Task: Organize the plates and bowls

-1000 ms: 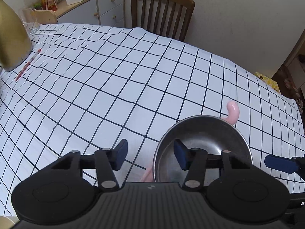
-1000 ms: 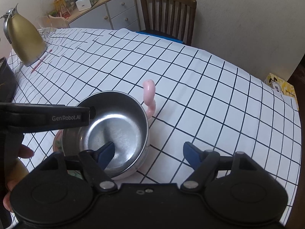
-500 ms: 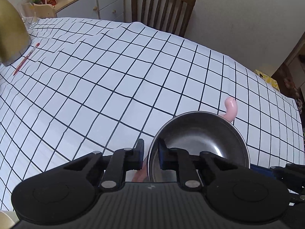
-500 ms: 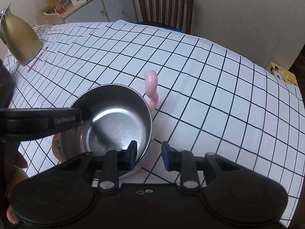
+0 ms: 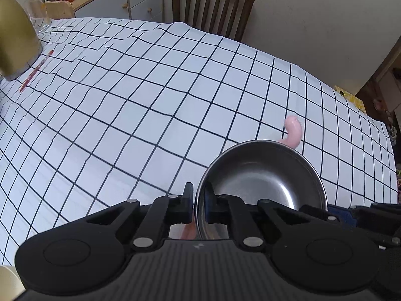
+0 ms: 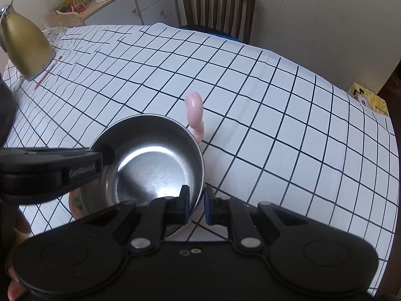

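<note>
A steel bowl [image 5: 263, 175] [image 6: 150, 163] sits over a pink dish, of which only a patterned edge [image 6: 75, 200] and a curved pink handle [image 5: 292, 131] [image 6: 195, 113] show. My left gripper [image 5: 198, 200] is closing, its pads pressing the bowl's left rim from inside and outside; the right wrist view shows it at the bowl's left [image 6: 107, 154]. My right gripper [image 6: 196, 205] is closing too, its pads pinching the bowl's right rim. One blue pad [image 5: 335, 213] of it shows in the left wrist view.
A gold jug [image 6: 25, 45] and a red pen [image 5: 36, 70] are at the far left of the checked tablecloth [image 5: 150, 100]. A wooden chair [image 5: 213, 2] and a grey cabinet [image 6: 140, 10] stand behind the table. A yellow box [image 6: 368, 100] lies beyond the right edge.
Both grippers have closed from wide open onto opposite sides of the steel bowl's rim. The bowl has stayed in much the same place.
</note>
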The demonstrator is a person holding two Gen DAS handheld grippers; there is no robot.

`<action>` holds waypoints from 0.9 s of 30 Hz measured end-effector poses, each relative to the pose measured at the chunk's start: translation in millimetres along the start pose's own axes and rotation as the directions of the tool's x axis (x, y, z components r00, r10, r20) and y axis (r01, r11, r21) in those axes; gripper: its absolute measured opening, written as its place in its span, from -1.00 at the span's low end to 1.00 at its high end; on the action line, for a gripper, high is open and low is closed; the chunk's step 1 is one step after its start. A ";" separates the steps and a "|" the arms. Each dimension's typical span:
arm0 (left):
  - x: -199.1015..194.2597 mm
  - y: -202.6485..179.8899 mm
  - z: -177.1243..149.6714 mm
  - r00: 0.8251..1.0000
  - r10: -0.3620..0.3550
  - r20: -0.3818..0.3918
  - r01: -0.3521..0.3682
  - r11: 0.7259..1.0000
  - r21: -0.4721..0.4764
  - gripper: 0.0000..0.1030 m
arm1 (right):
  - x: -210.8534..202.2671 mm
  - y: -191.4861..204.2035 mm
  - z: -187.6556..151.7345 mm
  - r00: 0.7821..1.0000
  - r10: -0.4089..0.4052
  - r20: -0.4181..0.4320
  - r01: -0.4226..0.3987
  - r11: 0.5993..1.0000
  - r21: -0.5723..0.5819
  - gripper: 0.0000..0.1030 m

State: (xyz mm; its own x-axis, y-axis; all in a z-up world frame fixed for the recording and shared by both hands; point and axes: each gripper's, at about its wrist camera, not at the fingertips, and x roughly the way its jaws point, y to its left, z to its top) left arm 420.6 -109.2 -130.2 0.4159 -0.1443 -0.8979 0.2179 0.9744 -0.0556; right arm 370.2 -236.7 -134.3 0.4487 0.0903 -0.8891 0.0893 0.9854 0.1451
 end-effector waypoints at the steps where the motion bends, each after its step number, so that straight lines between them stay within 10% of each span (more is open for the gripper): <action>1: -1.7 -0.7 -1.8 1.000 -0.001 -0.003 0.001 1.000 -0.001 -0.86 | -0.4 -1.0 -0.3 1.000 0.001 -0.003 -0.001 1.000 -0.001 -0.80; 27: -93.2 -36.5 -47.7 1.000 -0.014 0.019 0.015 1.000 -0.006 -0.88 | -81.6 -18.8 -24.6 0.998 0.039 0.049 -0.036 0.997 -0.068 -0.85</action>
State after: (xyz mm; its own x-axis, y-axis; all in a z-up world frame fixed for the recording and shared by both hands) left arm 331.7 -123.1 -65.3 0.4294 -0.1617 -0.8885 0.2190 0.9731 -0.0712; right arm 310.1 -259.1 -75.1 0.4948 0.1215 -0.8604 0.0122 0.9891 0.1467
